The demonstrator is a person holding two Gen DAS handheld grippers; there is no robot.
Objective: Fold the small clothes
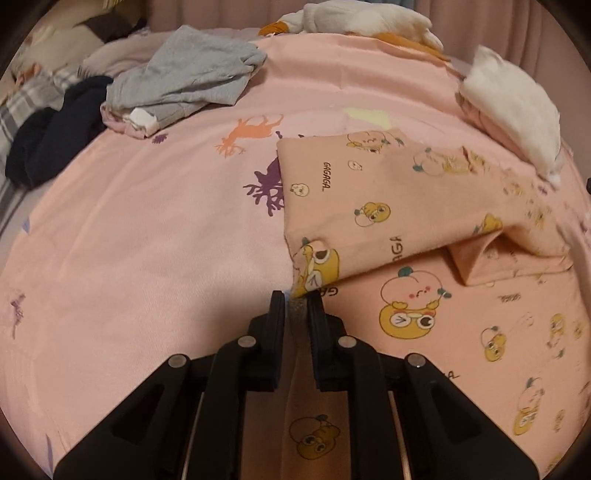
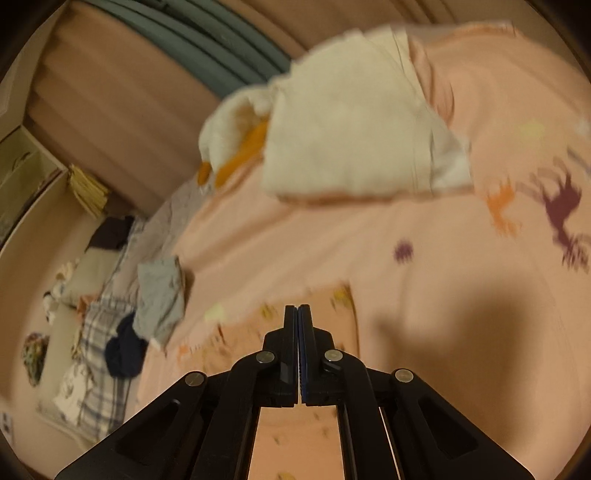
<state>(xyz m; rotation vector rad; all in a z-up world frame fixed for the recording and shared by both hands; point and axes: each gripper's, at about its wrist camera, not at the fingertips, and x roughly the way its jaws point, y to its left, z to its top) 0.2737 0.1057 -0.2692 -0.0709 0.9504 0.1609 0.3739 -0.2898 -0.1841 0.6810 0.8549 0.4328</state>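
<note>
Peach cartoon-print garment (image 1: 388, 206) lies on the pink bed cover (image 1: 147, 240), right of centre in the left wrist view, one layer turned back over the rest. Print reads "GAGAGA" in dark capitals, repeated at several angles; some repeats are half covered by the fold, leaving only "GAGA" or "GA". Yellow and peach cartoon characters sit among the lettering.

Left tongs (image 1: 295, 301): jaws nearly together, pinching the folded corner of the garment, which rises from the tips. Grey padding shows between the fingers.

Right tongs (image 2: 297, 314): jaws closed tight against each other. In the right wrist view peach cloth lies under and ahead of the tips; motion blur makes it impossible to tell whether any cloth is caught.

Bed cover carries orange and purple animal silhouettes, no legible text.

Elsewhere on the bed: grey garment (image 1: 184, 74) with a white label (image 1: 142, 120), writing too small to read; dark navy item (image 1: 55, 144); folded white stack (image 1: 513, 103) at right, cut by the lens edge; white and orange plush toy (image 1: 362, 18) at the far edge, partly cropped. The right wrist view is blurred throughout.
</note>
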